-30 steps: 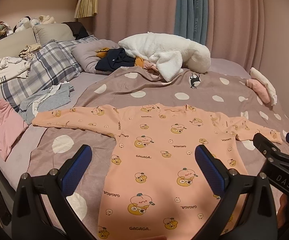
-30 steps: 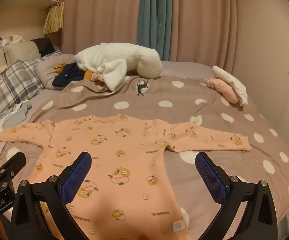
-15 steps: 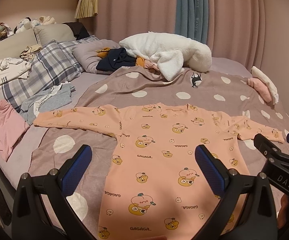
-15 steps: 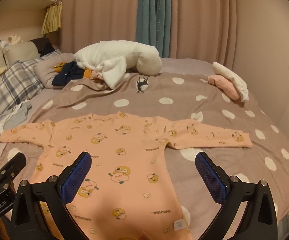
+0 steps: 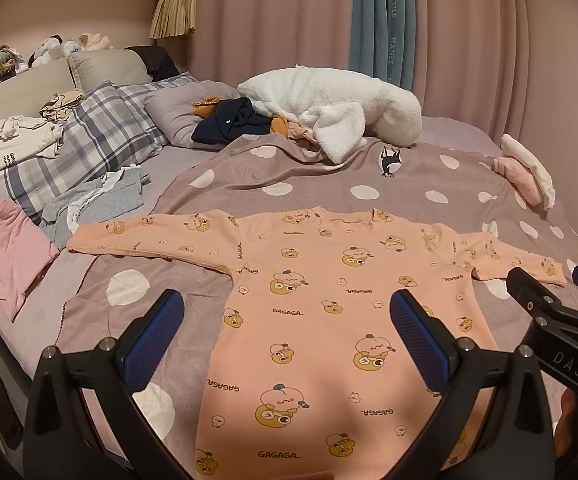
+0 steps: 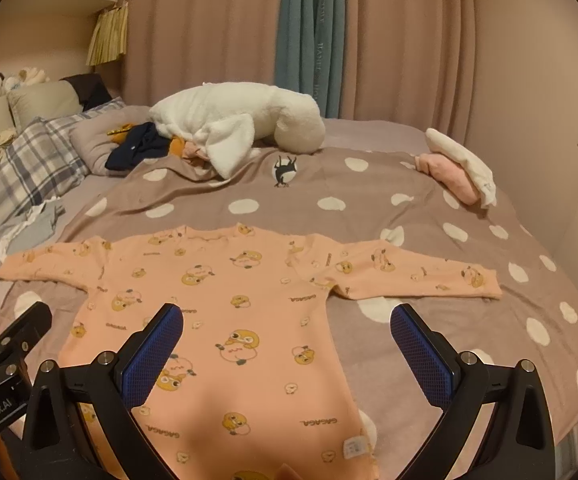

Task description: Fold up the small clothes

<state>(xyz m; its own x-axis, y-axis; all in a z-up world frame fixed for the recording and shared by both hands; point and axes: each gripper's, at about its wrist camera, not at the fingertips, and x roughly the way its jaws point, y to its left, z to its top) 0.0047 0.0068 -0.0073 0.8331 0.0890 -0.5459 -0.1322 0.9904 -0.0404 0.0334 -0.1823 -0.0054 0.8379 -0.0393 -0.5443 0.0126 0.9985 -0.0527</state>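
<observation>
A small peach long-sleeved top (image 5: 329, 320) with cartoon prints lies flat on the dotted brown blanket (image 5: 329, 184), both sleeves spread out sideways. My left gripper (image 5: 287, 324) hovers open above its lower left part, nothing between the blue pads. The same top (image 6: 225, 300) fills the right wrist view, where my right gripper (image 6: 287, 334) hovers open over its lower right part and the blanket (image 6: 369, 200). Each gripper's black body shows at the edge of the other's view.
A white plush blanket (image 5: 337, 116) and dark clothes (image 5: 233, 122) are heaped at the far side. Folded pink and white items (image 5: 525, 172) lie far right. Plaid pillows (image 5: 89, 140), grey clothes (image 5: 101, 200) and a pink garment (image 5: 13, 256) crowd the left. The bed edge is near.
Both views have drifted slightly, with the top sitting a little lower and nearer in the frames. The top itself has not moved and both grippers stay open.
</observation>
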